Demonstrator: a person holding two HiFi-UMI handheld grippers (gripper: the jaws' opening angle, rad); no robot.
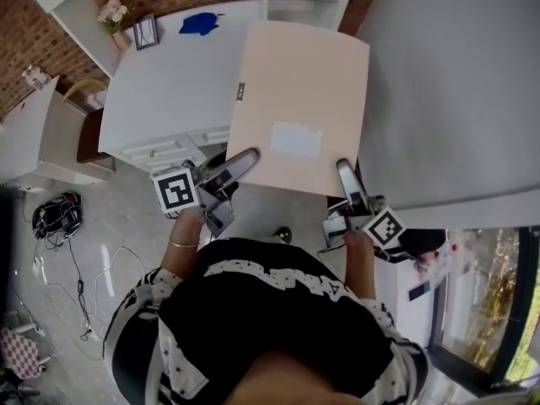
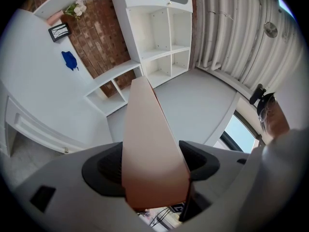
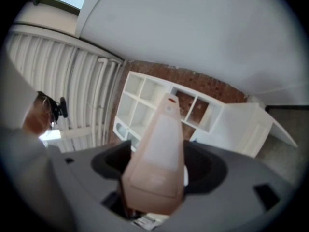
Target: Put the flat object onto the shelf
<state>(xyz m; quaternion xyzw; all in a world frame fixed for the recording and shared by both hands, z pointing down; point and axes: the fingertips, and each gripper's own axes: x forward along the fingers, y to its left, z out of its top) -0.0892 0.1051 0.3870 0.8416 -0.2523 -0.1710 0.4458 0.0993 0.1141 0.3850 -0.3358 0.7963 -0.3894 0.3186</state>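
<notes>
Head view: the flat object (image 1: 299, 108), a thin peach-pink sheet with rounded corners and a pale label patch, was held face-up in the air beside the white counter (image 1: 169, 83). The left tongs (image 1: 242, 164) and right tongs (image 1: 346, 174) each gripped its near edge. Judged mid-carry, not yet placed.

Left gripper view: the jaws were clamped on the sheet's edge. It looked smooth, matte and stiff. The white cubby shelf (image 2: 161, 37) stood well apart, ahead.

Right gripper view: these jaws were likewise closed on the sheet. The next move likely calls for both hands advancing together and sliding it level into a bay.

Open floor lane (image 2: 193, 100) between left white table (image 1: 169, 83) and right white table (image 1: 456, 83), toward open-fronted shelf compartments (image 2: 166, 50) ahead.
</notes>
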